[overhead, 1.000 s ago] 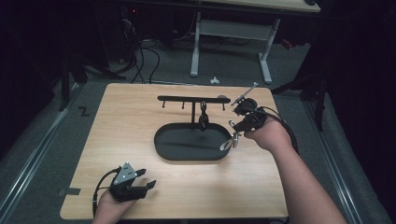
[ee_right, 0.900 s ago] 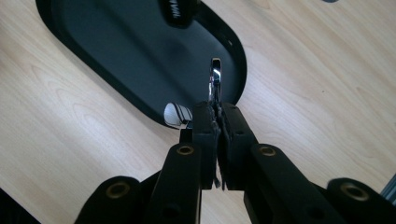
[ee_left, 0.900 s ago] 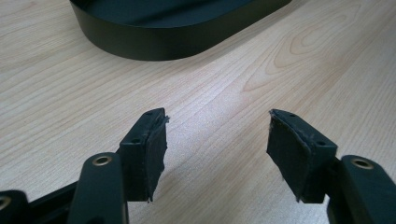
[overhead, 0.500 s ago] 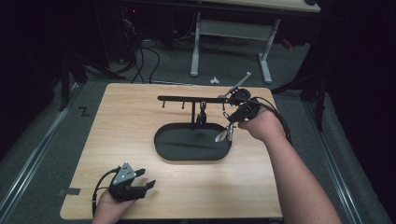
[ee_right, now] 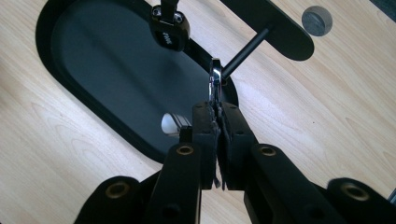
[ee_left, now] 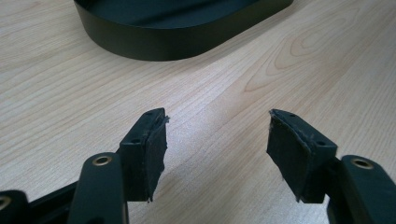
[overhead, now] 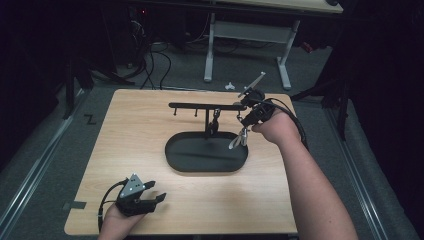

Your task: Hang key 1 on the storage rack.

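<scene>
Nearby, an idle left gripper (overhead: 150,199) rests with jaws spread apart on the wooden table (overhead: 140,130).
Farther off, the right gripper (ee_right: 215,122) clamps a shiny metal keyring (ee_right: 215,80), thin and silvery with a pale tag, over the black oval tray (overhead: 200,161) beside the hook rack (overhead: 205,106).

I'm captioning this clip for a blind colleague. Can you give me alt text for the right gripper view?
The right hand-held gripper is shut on a metal ring with a small white piece beside the jaws, above a black oval tray on a wooden table. A black key fob hangs over the tray, near the stand's post.
</scene>
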The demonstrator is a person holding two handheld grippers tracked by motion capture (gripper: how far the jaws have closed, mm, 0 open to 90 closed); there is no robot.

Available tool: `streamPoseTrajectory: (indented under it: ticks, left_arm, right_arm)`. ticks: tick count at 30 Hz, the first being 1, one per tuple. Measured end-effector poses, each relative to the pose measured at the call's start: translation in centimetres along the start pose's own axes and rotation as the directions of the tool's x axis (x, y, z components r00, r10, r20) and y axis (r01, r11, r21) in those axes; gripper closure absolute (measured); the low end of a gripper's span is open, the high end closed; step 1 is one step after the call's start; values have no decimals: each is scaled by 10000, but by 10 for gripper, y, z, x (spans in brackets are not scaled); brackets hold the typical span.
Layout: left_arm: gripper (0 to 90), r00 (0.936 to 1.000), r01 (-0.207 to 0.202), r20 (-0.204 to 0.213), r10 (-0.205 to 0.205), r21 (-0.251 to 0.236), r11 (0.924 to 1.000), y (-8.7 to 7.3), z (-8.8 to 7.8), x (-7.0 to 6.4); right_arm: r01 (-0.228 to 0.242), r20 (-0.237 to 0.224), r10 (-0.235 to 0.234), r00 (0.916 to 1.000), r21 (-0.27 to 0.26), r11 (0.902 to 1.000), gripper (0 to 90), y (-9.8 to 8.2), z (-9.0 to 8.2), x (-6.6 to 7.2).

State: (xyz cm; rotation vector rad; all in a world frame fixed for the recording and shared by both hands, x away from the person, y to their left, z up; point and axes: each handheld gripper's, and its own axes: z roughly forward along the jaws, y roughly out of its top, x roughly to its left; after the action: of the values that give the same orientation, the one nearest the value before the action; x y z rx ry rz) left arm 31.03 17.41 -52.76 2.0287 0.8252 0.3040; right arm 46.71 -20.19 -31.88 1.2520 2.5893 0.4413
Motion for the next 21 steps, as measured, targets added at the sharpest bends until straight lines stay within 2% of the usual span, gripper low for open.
streamPoseTrajectory:
  ticks: [8, 12, 16, 19, 21]
  left_arm:
    - [380, 10000, -17, 19, 17, 50, 10000, -1, 1, -1]
    - [380, 10000, -19, 17, 19, 47, 10000, -1, 1, -1]
    - [379, 10000, -24, 36, 23, 58, 10000, -1, 0, -1]
    - [379, 10000, -14, 28, 14, 34, 10000, -1, 0, -1]
    - [379, 10000, -24, 1, 24, -11, 10000, -1, -1, -1]
  right_arm:
    - [-291, -50, 289, 9996, -336, 9990, 862, 0, 7, -7]
    - [-206, 133, 212, 9997, -411, 9989, 861, 1, 9, -8]
    - [-151, 557, 171, 9983, -360, 9992, 846, 1, 15, -8]
    - [-366, 522, 388, 9979, -435, 9984, 848, -1, 17, -10]
    - [-355, 499, 374, 9981, -386, 9986, 848, -1, 18, -11]
